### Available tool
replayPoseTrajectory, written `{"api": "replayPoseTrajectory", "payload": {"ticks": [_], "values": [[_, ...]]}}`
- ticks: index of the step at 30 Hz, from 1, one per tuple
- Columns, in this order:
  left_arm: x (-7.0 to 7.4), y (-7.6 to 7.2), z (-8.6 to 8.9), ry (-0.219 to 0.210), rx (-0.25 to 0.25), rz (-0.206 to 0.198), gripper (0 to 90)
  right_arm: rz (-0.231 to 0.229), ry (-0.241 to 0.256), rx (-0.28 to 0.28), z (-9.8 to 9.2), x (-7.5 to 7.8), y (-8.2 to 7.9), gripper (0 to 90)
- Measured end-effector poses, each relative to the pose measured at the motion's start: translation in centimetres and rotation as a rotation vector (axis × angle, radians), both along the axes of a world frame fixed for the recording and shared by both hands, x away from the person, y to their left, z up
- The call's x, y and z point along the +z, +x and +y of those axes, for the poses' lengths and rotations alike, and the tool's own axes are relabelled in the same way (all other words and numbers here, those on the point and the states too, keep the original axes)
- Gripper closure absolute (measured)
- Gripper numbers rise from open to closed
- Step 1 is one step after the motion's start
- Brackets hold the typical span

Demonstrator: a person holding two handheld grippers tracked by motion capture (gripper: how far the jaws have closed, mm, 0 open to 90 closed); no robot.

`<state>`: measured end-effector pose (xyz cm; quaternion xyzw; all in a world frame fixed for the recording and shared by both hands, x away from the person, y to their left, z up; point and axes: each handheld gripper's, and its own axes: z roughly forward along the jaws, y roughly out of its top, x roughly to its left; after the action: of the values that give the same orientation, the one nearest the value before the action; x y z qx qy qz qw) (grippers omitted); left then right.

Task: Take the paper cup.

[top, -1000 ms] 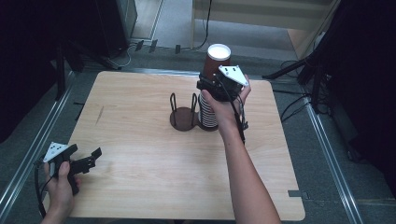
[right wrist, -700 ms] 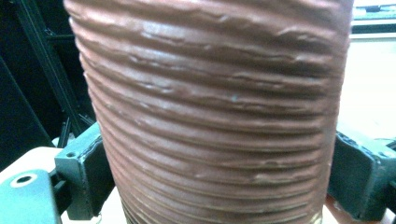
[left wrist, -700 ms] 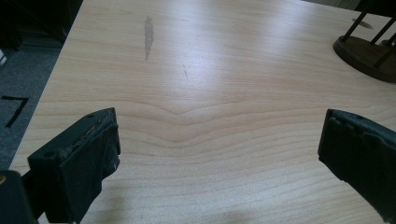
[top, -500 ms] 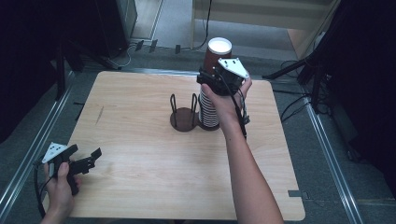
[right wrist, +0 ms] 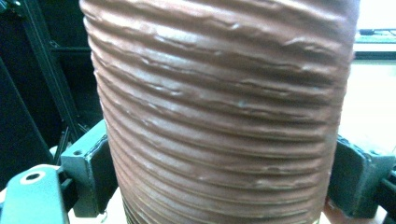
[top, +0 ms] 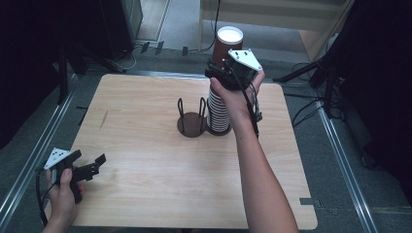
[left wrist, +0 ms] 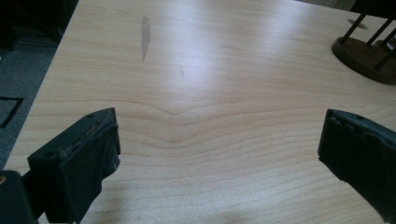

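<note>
A brown ribbed paper cup [top: 228, 44] with a white inside is held above a tall stack of cups [top: 219, 114] at the back middle of the wooden table [top: 145, 194]. My right gripper [top: 222, 73] is shut on this top cup; in the right gripper view the cup [right wrist: 224, 107] sits between both jaws, and the left pad [right wrist: 91, 172] presses its side. My left gripper [top: 88, 167] rests low near the front left corner, open, with bare wood between its jaws in the left gripper view [left wrist: 219, 154].
A dark round cup holder [top: 192, 124] with upright wire loops stands just left of the stack; its base [left wrist: 364, 51] is at the far right of the left gripper view. Metal rails, cables and dark stands surround the table.
My right gripper has risen with the brown cup, which now stands higher above the stack. The left gripper has stayed where it was.
</note>
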<state>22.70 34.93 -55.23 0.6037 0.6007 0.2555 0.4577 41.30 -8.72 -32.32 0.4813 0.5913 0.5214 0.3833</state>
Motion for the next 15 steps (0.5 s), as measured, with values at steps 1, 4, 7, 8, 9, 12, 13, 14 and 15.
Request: {"api": "replayPoseTrajectory", "payload": {"ticks": [1, 4, 7, 8, 9, 12, 13, 14, 15], "values": [[0.0, 0.0, 0.0, -0.001, 0.0, -0.002, 0.0, -0.001, 0.001, -0.001, 0.0, 0.1, 0.0, 11.8], [0.0, 0.0, 0.0, -0.001, 0.001, -0.004, 0.0, 0.004, 0.004, 0.002, -0.1, 0.6, 0.0, 11.8], [0.0, 0.0, 0.0, -0.002, 0.0, -0.003, 0.0, 0.008, 0.012, -0.005, -0.1, 1.1, 0.1, 11.8], [0.0, 0.0, 0.0, 0.0, 0.0, -0.003, 0.0, 0.008, 0.014, -0.006, -0.1, 1.3, 0.1, 11.8], [0.0, 0.0, 0.0, 0.0, 0.0, -0.002, 0.0, 0.008, 0.015, -0.005, 0.0, 1.5, 0.1, 11.9], [0.0, 0.0, 0.0, -0.005, 0.001, -0.004, 0.0, 0.001, 0.016, -0.003, 0.0, 2.0, 0.1, 11.9], [0.0, 0.0, 0.0, -0.005, 0.001, -0.004, 0.0, 0.001, 0.018, -0.002, 0.1, 2.2, 0.1, 12.0], [0.0, 0.0, 0.0, -0.006, 0.002, -0.004, 0.0, -0.004, 0.021, 0.002, 0.0, 2.5, 0.0, 12.0], [0.0, 0.0, 0.0, -0.006, 0.002, -0.004, 0.0, -0.008, 0.024, 0.004, 0.0, 2.7, 0.0, 12.0]]}}
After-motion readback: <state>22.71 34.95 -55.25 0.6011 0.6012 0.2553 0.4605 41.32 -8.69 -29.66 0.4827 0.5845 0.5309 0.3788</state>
